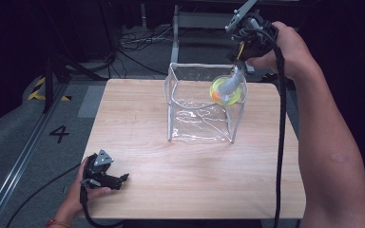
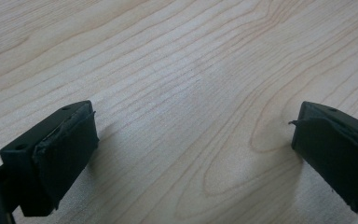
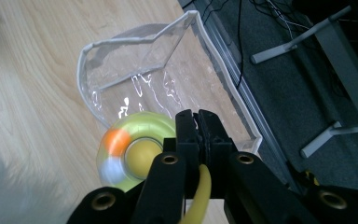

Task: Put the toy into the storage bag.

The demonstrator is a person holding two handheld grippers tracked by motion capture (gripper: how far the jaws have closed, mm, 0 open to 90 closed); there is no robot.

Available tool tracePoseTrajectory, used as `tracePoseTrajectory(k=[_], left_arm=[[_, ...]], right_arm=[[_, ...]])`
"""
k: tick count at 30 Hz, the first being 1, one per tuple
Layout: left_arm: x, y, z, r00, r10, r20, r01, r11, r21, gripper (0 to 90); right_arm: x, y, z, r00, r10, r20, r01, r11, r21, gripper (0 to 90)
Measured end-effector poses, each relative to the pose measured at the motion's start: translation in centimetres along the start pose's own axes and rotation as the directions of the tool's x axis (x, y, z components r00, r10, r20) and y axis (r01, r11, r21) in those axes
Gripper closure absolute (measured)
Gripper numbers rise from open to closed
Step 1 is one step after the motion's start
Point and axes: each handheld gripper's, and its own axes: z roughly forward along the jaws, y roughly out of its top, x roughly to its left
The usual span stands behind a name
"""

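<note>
A clear plastic bag stands open-topped on the wooden table. Over its far right corner hangs a yellow-green round toy with an orange patch, held from above by my right gripper. In the right gripper view my right gripper is shut on a yellow strip of the toy, with the bag's mouth just beyond. My left gripper rests near the table's front left corner, far from the bag. The left gripper is open, with bare wood between its fingers.
The table's far edge lies just behind the bag. Beyond it are a grey floor with loose cables and a metal stand's legs. A black "4" and yellow-black tape mark the floor at left.
</note>
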Motion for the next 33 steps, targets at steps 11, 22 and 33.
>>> tracePoseTrajectory(k=[11, 22, 33], left_arm=[[0.0, 0.0, 0.0, 1.0000, 0.004, -0.001, -0.004, 1.0000, -0.002, 0.5], [0.0, 0.0, 0.0, 1.0000, 0.002, 0.001, -0.002, 1.0000, 0.000, 0.5], [0.1, 0.0, 0.0, 1.0000, 0.008, -0.001, -0.008, 1.0000, -0.003, 0.6]], right_arm=[[-2.4, -0.7, 1.8, 0.9980, 0.063, 0.009, -0.063, 0.998, 0.010, 88.2], [-3.3, -0.5, 4.2, 0.9954, 0.095, 0.012, -0.095, 0.995, 0.018, 88.2], [-3.3, -0.9, 7.3, 0.9940, 0.107, -0.020, -0.107, 0.994, 0.032, 88.1]])
